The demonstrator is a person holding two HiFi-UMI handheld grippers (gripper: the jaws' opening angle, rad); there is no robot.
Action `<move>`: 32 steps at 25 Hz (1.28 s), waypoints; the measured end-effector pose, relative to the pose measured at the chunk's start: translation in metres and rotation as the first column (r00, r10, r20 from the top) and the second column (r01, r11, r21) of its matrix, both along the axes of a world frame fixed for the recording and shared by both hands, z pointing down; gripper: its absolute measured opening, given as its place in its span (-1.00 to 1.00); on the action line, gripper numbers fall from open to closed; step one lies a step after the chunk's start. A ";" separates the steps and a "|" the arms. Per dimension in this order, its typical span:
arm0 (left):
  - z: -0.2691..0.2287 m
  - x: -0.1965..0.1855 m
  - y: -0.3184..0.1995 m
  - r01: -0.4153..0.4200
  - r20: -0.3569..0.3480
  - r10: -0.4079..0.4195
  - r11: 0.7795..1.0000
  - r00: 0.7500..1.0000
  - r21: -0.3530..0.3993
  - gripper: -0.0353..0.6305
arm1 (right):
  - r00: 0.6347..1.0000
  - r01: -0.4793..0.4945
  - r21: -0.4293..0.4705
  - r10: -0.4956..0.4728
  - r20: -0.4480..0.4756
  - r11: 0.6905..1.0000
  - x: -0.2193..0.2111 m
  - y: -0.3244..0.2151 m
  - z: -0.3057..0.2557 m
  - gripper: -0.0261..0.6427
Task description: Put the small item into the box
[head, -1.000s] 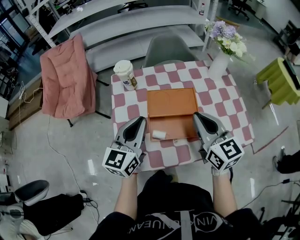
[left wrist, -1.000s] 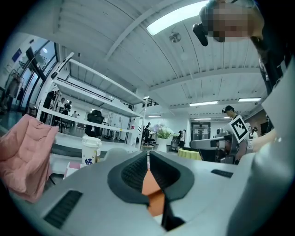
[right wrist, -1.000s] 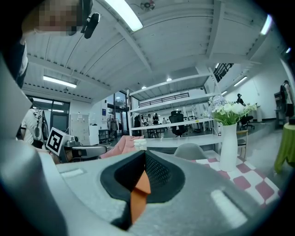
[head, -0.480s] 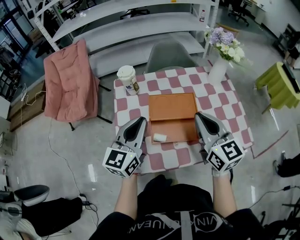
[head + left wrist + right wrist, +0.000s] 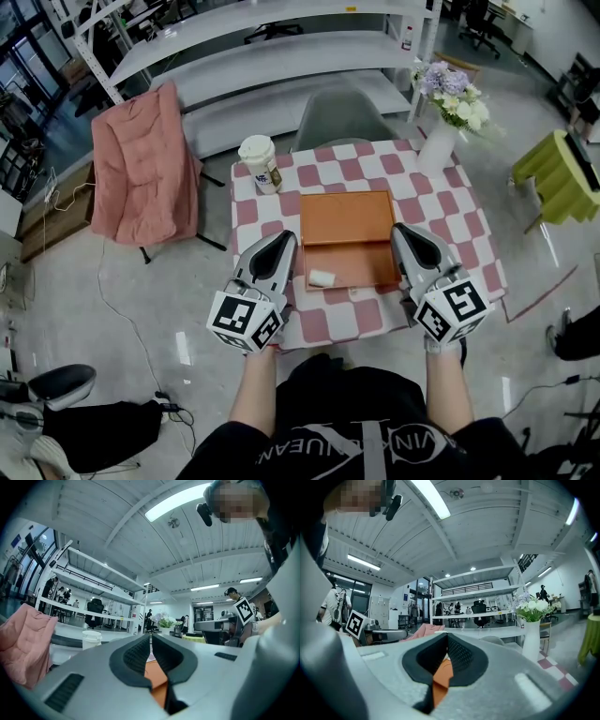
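The person's bare forearms (image 5: 255,394) were seen nearest, each hand gripping a tool that ended in a marker cube. The left gripper (image 5: 285,238) and the right gripper (image 5: 402,231) were held level above the near edge of the table (image 5: 375,309), well apart, one at each side of the box (image 5: 349,225). In both gripper views the jaws were seen pressed together at their tips, with nothing caught between them; only orange was glimpsed through the gap below.

The table was covered by a pink and white checked cloth. The orange box was laid open on it, and the small white item (image 5: 322,277) was found inside the near half, by the left front corner, just beside the left gripper's tip but not touched by it.

Farther back, a lidded paper cup (image 5: 260,162) was stood at the table's left rear corner and a white vase of flowers (image 5: 437,145) at the right rear corner. A grey chair (image 5: 343,114) was tucked behind the table, a pink padded chair (image 5: 145,173) was set to the left, and long white shelves (image 5: 281,47) were ranged beyond.
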State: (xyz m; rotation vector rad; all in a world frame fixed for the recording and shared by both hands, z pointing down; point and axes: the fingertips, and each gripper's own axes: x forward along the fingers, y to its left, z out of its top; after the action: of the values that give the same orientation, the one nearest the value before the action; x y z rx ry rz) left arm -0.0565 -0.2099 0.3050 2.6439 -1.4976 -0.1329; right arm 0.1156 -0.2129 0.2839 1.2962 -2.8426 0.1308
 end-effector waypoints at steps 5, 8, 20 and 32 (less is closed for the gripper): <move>-0.004 0.000 -0.002 -0.003 0.001 0.003 1.000 1.000 0.004 -0.82 | 1.000 -0.013 0.002 0.013 0.006 1.000 0.002 -0.002 -0.003 -0.90; -0.004 -0.001 -0.003 -0.003 0.000 0.003 1.000 1.000 0.003 -0.82 | 1.000 -0.010 0.009 0.010 0.004 1.000 0.001 -0.003 -0.005 -0.90; 0.004 -0.005 -0.014 -0.003 0.002 0.003 1.000 1.000 -0.008 -0.82 | 1.000 -0.016 0.010 0.016 0.000 1.000 -0.002 -0.014 0.000 -0.90; 0.013 -0.010 -0.024 0.001 -0.009 -0.001 1.000 1.000 -0.031 -0.82 | 1.000 -0.006 -0.019 0.006 -0.005 1.000 -0.009 -0.024 0.008 -0.90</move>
State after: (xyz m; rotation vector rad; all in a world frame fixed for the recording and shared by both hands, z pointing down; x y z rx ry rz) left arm -0.0668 -0.2339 0.3182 2.6149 -1.4865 -0.1201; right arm 0.1069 -0.2372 0.2922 1.2991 -2.8266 0.1543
